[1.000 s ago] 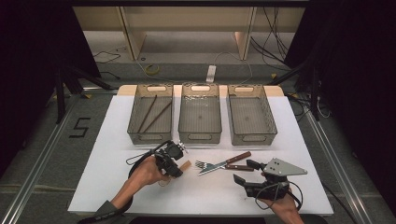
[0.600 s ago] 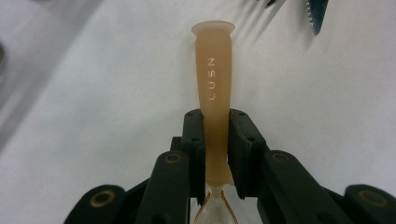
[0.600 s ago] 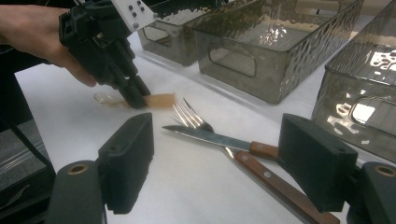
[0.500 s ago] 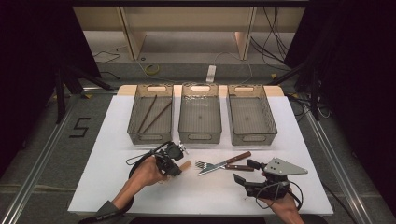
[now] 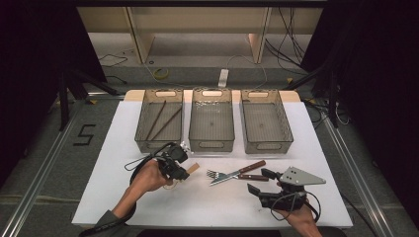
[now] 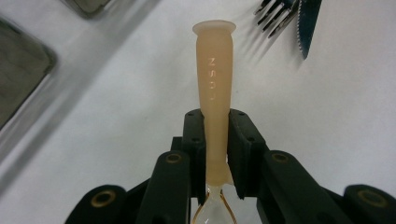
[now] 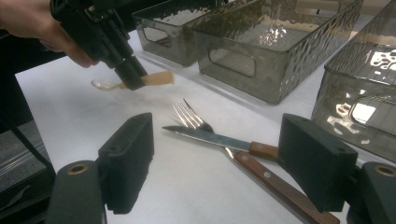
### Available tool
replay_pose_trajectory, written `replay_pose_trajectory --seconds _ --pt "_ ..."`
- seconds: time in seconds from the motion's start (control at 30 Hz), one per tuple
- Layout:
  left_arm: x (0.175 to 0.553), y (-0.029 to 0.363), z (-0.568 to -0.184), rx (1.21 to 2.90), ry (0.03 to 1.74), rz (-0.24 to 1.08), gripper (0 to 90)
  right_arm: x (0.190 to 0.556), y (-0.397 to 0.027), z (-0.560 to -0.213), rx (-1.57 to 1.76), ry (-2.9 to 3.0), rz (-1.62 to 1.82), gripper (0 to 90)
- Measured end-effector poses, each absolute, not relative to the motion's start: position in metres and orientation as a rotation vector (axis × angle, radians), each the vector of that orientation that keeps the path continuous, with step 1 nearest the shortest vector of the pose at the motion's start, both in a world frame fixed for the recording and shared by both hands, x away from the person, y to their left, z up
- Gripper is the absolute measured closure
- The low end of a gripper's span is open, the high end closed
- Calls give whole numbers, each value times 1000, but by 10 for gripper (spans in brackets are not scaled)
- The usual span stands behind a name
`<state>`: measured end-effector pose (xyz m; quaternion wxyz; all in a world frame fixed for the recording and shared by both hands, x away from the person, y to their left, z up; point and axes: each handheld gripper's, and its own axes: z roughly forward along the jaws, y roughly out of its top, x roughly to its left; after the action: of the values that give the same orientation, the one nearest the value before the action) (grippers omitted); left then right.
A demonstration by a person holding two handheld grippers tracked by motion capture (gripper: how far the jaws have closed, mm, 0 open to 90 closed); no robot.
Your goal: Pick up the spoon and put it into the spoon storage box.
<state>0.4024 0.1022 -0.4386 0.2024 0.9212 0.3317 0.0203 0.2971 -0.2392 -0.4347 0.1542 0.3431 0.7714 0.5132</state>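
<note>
A spoon with a beige handle (image 6: 213,84) and a clear bowl is between the jaws of my left gripper (image 6: 216,116), which have just been closing and now press on the handle. In the high view the left gripper (image 5: 182,173) holds the spoon (image 5: 192,168) just above the white table, in front of the left tray. My right gripper (image 5: 261,180) rests open at the front right, nothing between its pads. A fork (image 7: 187,114) and a knife (image 7: 210,136), both with wooden handles, lie crossed on the table just beyond its fingertips.
Three smoky plastic trays stand in a row at the back: the left tray (image 5: 143,145) holds two dark sticks (image 5: 160,121), while the middle tray (image 5: 211,146) and the right tray (image 5: 269,146) look bare. The white table top (image 5: 118,148) ends in dark floor all round.
</note>
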Motion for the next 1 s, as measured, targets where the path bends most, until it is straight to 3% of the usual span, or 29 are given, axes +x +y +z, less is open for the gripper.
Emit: replay_pose_trajectory --seconds 0.43,1.0 --pt "402 104 -422 2481 908 45 775 297 -240 -435 989 2209 1468 277" --pt "423 83 -384 2341 869 150 774 299 -242 -437 1010 2200 1460 278"
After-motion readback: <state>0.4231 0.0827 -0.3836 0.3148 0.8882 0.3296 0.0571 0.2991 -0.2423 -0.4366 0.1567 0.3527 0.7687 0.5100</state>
